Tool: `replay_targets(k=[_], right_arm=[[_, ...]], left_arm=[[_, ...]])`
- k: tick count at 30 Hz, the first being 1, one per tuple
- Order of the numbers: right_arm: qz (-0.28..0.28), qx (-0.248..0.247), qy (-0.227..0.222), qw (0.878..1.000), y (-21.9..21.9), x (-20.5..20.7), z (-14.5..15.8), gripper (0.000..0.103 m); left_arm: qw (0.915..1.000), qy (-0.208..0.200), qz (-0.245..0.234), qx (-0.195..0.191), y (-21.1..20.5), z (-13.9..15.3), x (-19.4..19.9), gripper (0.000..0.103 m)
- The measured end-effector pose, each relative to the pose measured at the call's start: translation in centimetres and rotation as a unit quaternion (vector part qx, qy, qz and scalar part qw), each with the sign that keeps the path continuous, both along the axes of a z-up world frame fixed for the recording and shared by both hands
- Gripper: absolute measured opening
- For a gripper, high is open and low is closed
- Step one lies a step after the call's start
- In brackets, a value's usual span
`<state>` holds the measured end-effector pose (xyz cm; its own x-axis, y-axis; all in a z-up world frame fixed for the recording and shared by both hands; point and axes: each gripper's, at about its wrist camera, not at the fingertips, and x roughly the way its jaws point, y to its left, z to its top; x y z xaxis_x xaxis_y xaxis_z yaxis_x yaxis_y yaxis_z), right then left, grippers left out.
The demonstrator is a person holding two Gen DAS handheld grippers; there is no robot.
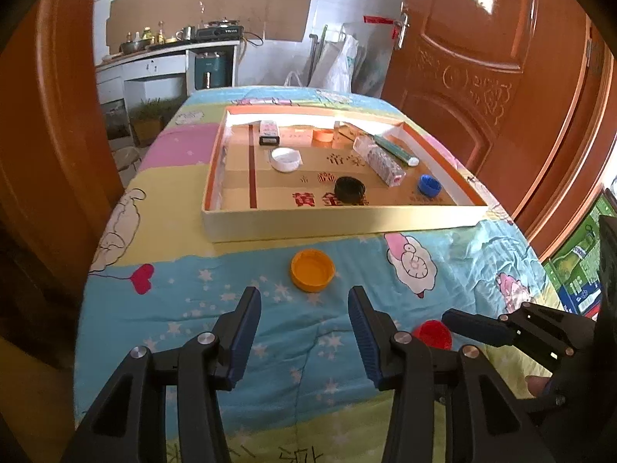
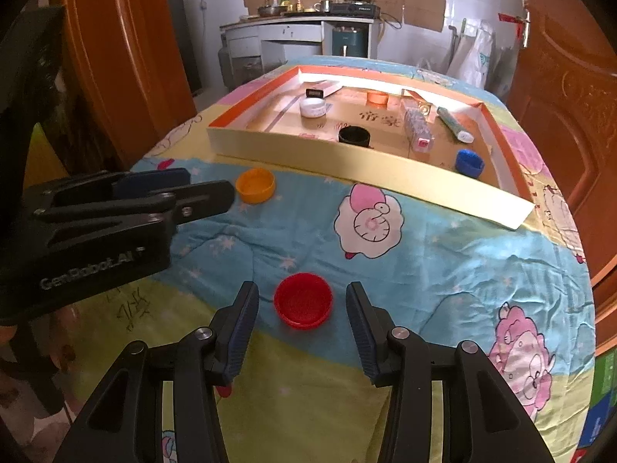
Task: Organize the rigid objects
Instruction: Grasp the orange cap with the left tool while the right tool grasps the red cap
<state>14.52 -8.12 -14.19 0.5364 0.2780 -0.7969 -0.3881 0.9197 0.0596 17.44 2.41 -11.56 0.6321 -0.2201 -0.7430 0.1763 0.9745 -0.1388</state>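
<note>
A shallow cardboard tray [image 1: 339, 223] [image 2: 347, 160] lies on the quilt. It holds a white lid [image 1: 285, 159], a black cap [image 1: 350, 189], a blue cap [image 1: 429, 185], a small orange cap [image 1: 323, 135], a clear packet [image 1: 380, 160] and a green tube [image 1: 395, 149]. A yellow-orange cap [image 1: 312, 270] [image 2: 255, 185] lies on the quilt just ahead of my open left gripper [image 1: 304, 301]. A red cap [image 2: 303, 299] [image 1: 432, 333] lies between the fingertips of my open right gripper [image 2: 302, 297], untouched. Each gripper also shows in the other's view, the left one [image 2: 185, 189] and the right one [image 1: 478, 326].
The colourful cartoon quilt [image 2: 424, 254] covers the table. Orange wooden doors [image 1: 482, 58] stand at both sides. A kitchen counter [image 1: 166, 54] with pots is at the back. A green box [image 1: 578, 270] stands to the right below the table.
</note>
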Motion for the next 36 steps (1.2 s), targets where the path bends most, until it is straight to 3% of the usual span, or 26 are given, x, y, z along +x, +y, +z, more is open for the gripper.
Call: replay_targets(k=[4, 6, 16, 18, 19, 36], right_arm=[[0.002, -0.004, -0.002, 1.000, 0.0, 0.0, -0.3, 0.045], [-0.001, -0.015, -0.007, 1.000, 0.0, 0.0, -0.4, 0.031], [0.000, -0.003, -0.008, 1.000, -0.3, -0.1, -0.4, 0.030], [-0.001, -0.001, -0.008, 1.000, -0.4, -0.1, -0.4, 0.030], [-0.001, 0.001, -0.008, 1.000, -0.4, -0.1, -0.4, 0.030], [-0.015, 0.015, -0.019, 1.000, -1.3, 0.4, 1.2, 0.031]], left_arm=[[0.9999, 0.013, -0.002, 0.009, -0.7, -0.9, 1.3, 0.047], [0.9997, 0.018, -0.001, 0.014, -1.0, -1.4, 1.9, 0.047], [0.9991, 0.019, 0.000, 0.039, -2.2, -2.4, 4.0, 0.047], [0.9988, 0.015, 0.004, 0.046, -2.3, -2.4, 3.8, 0.042], [0.9988, 0.014, 0.005, 0.047, -2.3, -2.3, 3.7, 0.030], [0.9998, -0.014, 0.007, 0.010, -1.6, 0.9, 1.8, 0.030]])
